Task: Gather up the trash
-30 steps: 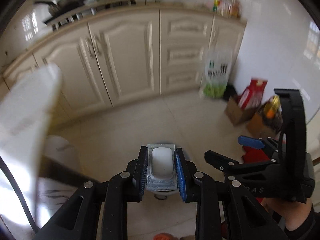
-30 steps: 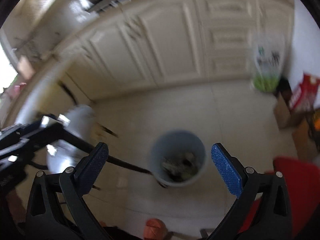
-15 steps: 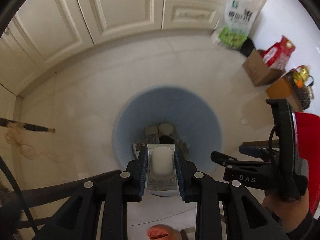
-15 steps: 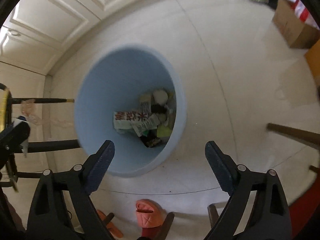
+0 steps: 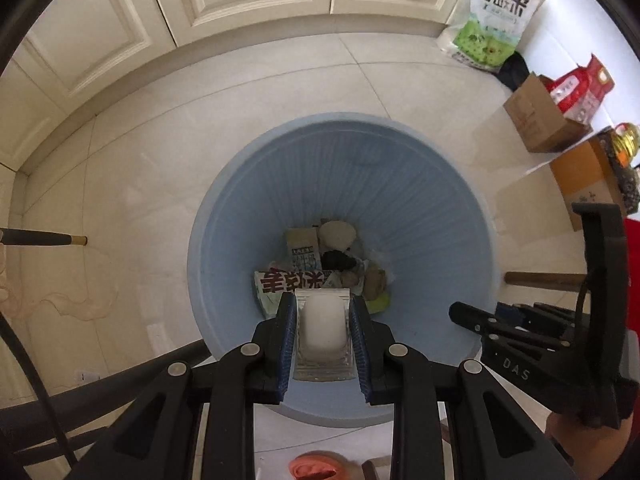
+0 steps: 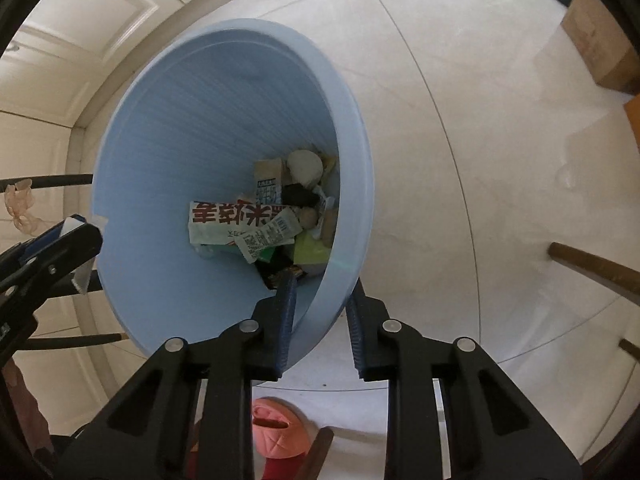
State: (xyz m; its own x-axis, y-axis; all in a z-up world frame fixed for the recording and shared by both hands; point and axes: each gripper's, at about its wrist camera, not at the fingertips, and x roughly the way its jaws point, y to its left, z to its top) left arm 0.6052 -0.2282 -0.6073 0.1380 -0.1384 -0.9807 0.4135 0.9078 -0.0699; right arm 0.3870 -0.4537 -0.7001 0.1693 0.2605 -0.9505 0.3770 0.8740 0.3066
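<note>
Left hand-held gripper point(image 5: 323, 332) clamped on sealed white packet point(image 5: 322, 326), directly over blue bin point(image 5: 420, 184) – wrappers piled at bottom. Right hand-held gripper point(image 6: 318, 320) closing astride bin rim, one pad inside, one outside. Cardboard boxes point(image 5: 538, 118), rice bag point(image 5: 494, 12) near wall. Packet's lower end hidden.

We can read the letters "DAS" in grey on the black right gripper point(image 5: 456, 312). The white and green bag point(image 5: 490, 16) by the cupboard shows big dark Chinese signs. A white wrapper point(image 6: 232, 220) in the blue bin point(image 6: 132, 300) has big red Chinese signs.
</note>
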